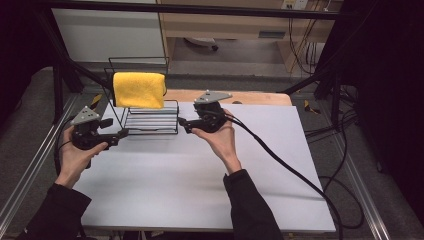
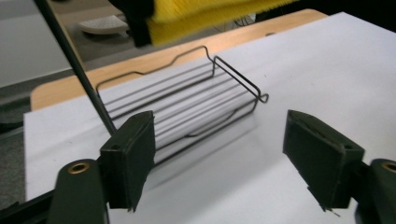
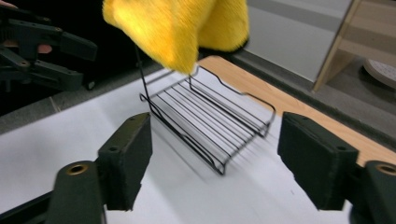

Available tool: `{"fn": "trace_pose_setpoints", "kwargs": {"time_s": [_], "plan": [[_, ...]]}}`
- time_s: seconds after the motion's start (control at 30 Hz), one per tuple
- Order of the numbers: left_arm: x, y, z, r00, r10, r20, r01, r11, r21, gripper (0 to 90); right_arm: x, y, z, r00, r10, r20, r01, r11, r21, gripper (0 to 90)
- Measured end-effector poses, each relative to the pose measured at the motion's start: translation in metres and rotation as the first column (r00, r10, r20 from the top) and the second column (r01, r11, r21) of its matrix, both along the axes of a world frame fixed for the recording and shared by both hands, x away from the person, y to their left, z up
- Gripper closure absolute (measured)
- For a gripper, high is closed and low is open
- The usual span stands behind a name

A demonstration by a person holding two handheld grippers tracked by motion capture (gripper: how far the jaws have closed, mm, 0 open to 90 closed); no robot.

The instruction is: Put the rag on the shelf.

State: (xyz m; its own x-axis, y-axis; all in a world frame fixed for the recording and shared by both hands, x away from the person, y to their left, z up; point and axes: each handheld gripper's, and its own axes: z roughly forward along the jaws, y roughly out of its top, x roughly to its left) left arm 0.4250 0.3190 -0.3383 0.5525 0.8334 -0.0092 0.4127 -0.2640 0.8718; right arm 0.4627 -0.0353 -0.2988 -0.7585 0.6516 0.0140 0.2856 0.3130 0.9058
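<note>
Broadly, one white worktop carries the scene, with a strip of wooden tabletop showing along its far edge. On it, towards the far left, stands one black wire rack: a low tray of parallel rods with an upright frame rising at its back. Over the top bar of that frame hangs one yellow cloth, folded so it drapes down both sides, its lower edge well above the tray and touching nothing below.

Two grippers flank the rack at tray height. The left gripper sits just beside the rack's left end, its fingers spread wide with nothing between them; in the left gripper view the tray stretches away ahead and the cloth's fringe hangs high at the top. The right gripper sits just off the rack's right end, almost touching the wire, its fingers likewise spread apart and empty. In the right gripper view the cloth lies ahead and above the fingers, with the tray below it.

The cloth's long axis runs left to right along the top bar, across the line between the two grippers. Both sit lower than the cloth, so either would likely have to rise to reach it. The left one looks slightly nearer to the cloth's hanging edge, though the difference is small.
</note>
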Motion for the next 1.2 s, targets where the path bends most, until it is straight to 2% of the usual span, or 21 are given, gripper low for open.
{"fn": "trace_pose_setpoints", "kwargs": {"time_s": [0.27,0.53,0.73,1.0,1.1,1.2], "plan": [[-0.006,-0.017,-0.021,0.9981,-0.047,-0.041,0.047,0.9989,0.005,18.5,-0.01,-0.053,-0.017,0.9974,-0.06,-0.041,0.061,0.998,0.013,11.0],[-0.011,-0.034,-0.037,0.9958,-0.071,-0.057,0.072,0.9973,0.012,11.3,-0.024,-0.105,-0.038,0.9923,-0.105,-0.066,0.106,0.994,0.016,5.8],[-0.019,-0.043,-0.051,0.9938,-0.091,-0.065,0.091,0.9959,0.002,7.9,-0.036,-0.139,-0.062,0.9862,-0.138,-0.092,0.139,0.99,0.013,3.3],[-0.029,-0.046,-0.074,0.9905,-0.1,-0.094,0.102,0.9948,0.008,6.8,-0.053,-0.173,-0.096,0.9754,-0.166,-0.146,0.168,0.986,0.005,1.2],[-0.033,-0.043,-0.081,0.9909,-0.101,-0.089,0.101,0.9948,0.001,6.8,-0.059,-0.183,-0.107,0.9721,-0.175,-0.157,0.177,0.984,0.0,0.9],[-0.037,-0.041,-0.087,0.9901,-0.107,-0.091,0.109,0.994,0.014,6.8,-0.065,-0.192,-0.116,0.9699,-0.182,-0.161,0.183,0.983,-0.01,0.9]]}}
